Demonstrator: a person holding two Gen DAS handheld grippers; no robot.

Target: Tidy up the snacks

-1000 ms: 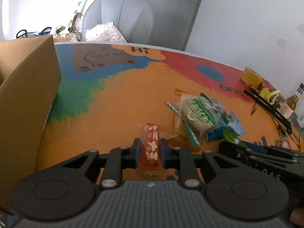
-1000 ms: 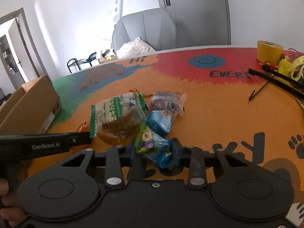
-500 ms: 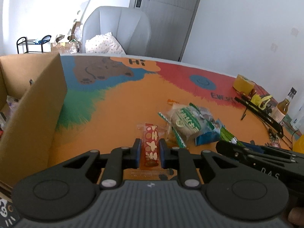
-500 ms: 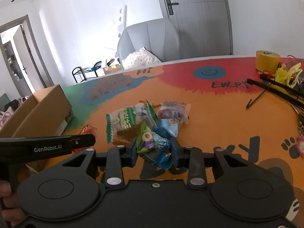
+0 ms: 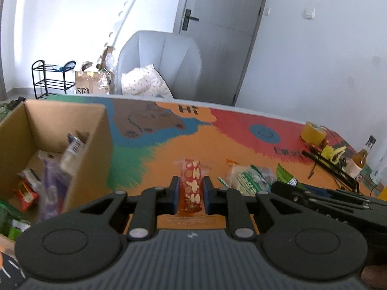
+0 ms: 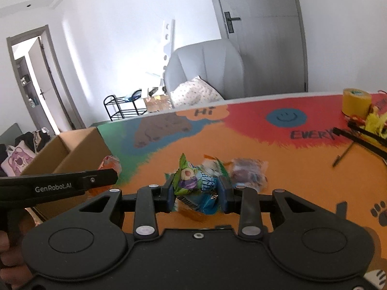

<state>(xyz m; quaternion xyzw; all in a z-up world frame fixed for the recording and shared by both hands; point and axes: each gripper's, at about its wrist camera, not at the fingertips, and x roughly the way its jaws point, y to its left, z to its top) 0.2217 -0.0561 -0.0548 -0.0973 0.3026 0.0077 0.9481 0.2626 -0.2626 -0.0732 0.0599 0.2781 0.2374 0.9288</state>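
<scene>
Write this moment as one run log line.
left gripper: shut on red snack bar | right gripper: shut on blue-green snack packet | cardboard box: open

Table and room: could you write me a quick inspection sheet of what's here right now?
Surface: colourful table with bear and smiley prints.
Job's things: open box with snacks inside; loose packets on the table.
Clutter: tape roll, bottle.
Grippers: left gripper shut on a red bar; right gripper shut on a blue-green packet.
Cables: nothing seen.
Surroundings: grey armchair, door, rack.
</scene>
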